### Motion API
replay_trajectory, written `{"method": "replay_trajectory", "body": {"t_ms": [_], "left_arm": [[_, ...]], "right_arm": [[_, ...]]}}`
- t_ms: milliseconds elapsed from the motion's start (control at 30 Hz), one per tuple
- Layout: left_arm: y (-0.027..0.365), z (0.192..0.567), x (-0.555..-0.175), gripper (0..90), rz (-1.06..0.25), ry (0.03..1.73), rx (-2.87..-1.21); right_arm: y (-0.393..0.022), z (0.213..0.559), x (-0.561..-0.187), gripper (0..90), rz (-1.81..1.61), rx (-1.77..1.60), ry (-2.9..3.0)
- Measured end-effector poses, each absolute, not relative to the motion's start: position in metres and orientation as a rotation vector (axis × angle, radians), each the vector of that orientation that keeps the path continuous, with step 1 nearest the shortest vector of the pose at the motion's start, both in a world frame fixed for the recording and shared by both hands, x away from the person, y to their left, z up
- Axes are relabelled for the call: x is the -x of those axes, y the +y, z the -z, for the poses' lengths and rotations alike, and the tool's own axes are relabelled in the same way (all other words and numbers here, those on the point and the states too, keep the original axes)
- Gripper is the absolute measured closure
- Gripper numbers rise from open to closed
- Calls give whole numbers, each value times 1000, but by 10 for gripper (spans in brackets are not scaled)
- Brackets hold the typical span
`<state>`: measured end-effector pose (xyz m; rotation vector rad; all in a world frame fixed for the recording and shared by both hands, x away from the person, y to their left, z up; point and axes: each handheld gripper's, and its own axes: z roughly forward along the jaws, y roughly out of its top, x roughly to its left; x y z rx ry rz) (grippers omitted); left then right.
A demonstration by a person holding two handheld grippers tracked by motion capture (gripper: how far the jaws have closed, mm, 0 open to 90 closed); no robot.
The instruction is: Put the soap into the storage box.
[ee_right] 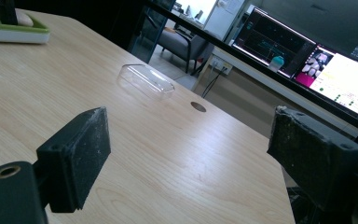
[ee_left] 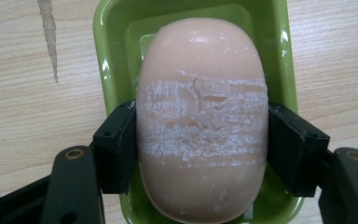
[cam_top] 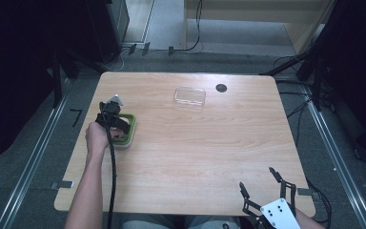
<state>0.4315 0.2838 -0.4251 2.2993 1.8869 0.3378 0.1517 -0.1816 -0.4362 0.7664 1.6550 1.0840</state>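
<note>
Pink soap bar (ee_left: 201,121), slippery: your left gripper (ee_left: 200,149) pinches its flanks over green dish (ee_left: 108,56); right gripper (ee_right: 186,154) spread.

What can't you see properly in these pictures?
- Soap underside and the floor of the green dish: left gripper view, hidden by the soap itself.
- Soap and dish in the high view: mostly covered by the left gripper and hand.
- Right gripper body: high view, cut off by the bottom edge.
- Screens in the right gripper view: writing too small to read.
- Clear lid: see-through, so its details are faint.
</note>
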Motion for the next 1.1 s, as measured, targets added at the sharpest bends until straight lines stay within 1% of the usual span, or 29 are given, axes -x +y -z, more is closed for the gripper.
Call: {"method": "replay_trajectory", "body": {"t_ms": [167, 533, 933, 1033, 1067, 1100], "left_arm": [[283, 425, -432, 334, -375, 1879, -2281], [283, 432, -433, 333, -338, 1889, -2293], [283, 431, -432, 319, -336, 1902, -2293], [282, 427, -431, 281, -363, 1897, -2297], [281, 425, -430, 281, -377, 1895, -2306], [280, 423, -430, 252, -389, 1899, -2306]], "right_arm": [[-182, 436, -152, 131, -1084, -766, 1655], [-182, 436, -152, 131, -1086, -768, 1655], [-182, 437, -153, 131, -1086, -772, 1654], [-181, 437, -153, 131, -1086, -764, 1655], [-181, 437, -153, 131, -1087, -764, 1654], [-181, 437, -153, 131, -1088, -766, 1653]]}}
